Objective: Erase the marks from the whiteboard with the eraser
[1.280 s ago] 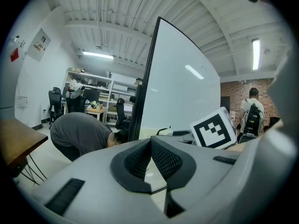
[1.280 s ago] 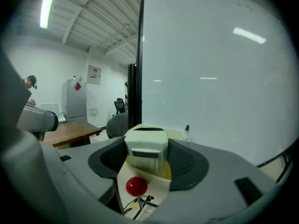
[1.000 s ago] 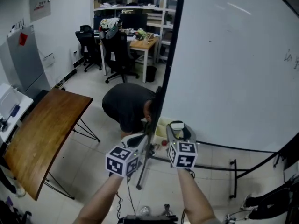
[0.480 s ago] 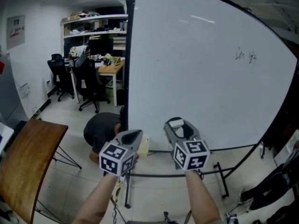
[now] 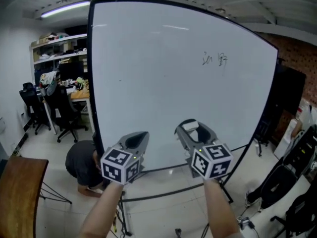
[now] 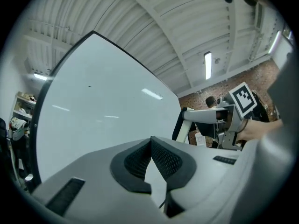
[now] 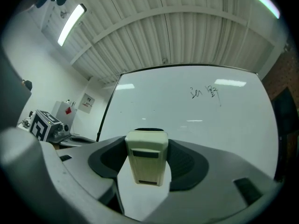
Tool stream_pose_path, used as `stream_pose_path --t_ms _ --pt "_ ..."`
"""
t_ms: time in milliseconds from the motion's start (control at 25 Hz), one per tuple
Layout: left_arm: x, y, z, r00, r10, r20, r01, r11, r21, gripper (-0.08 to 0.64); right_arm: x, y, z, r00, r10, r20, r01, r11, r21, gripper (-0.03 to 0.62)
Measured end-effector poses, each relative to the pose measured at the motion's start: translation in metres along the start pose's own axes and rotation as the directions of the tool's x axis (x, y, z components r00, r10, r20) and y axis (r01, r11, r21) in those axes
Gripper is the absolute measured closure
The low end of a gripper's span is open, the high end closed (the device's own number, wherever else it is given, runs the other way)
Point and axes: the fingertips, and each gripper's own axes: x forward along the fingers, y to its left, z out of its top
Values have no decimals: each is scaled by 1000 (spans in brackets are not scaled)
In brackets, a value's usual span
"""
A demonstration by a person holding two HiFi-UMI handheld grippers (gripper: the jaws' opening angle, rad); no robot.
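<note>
The whiteboard [image 5: 163, 83] stands upright ahead of me and fills most of the head view. A few small black marks [image 5: 216, 60] sit near its upper right, and these marks [image 7: 204, 92] also show in the right gripper view. My right gripper [image 5: 189, 127] is held up in front of the board's lower middle, shut on a cream eraser [image 7: 147, 160] that stands between its pads. My left gripper [image 5: 140, 135] hangs beside it to the left. Its jaw tips [image 6: 151, 143] touch and nothing is between them. Neither gripper touches the board.
A person in dark clothes [image 5: 81, 165] crouches on the floor by the board's lower left corner. The board's stand legs [image 5: 163, 187] spread below it. A wooden table [image 5: 17, 192] is at far left, office chairs [image 5: 59, 110] behind it, dark equipment [image 5: 292, 172] at right.
Both grippers have risen together and my view has tilted up from the floor to the board. The marks have shifted from the far right edge toward the upper middle.
</note>
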Motion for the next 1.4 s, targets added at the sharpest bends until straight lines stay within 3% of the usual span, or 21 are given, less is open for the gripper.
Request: stream_pose_path --t_ms 280,520,960,1200,1400 --pt "48 -41 26 995 -94 32 93 995 28 563 -36 -60 31 996 -88 35 89 996 -25 330" --pt "97 -65 45 994 -94 53 91 994 62 563 -36 -118 57 994 -79 78 83 995 -54 330" --pt "178 -86 77 995 78 55 -84 991 108 563 5 -211 78 991 85 104 -76 994 -81 330" --pt "185 -81 101 979 193 63 -200 972 126 563 25 -215 105 967 201 157 -186 977 -107 330" --pt "181 -65 111 967 247 70 -254 956 144 563 51 -206 130 945 239 224 -212 967 -142 330"
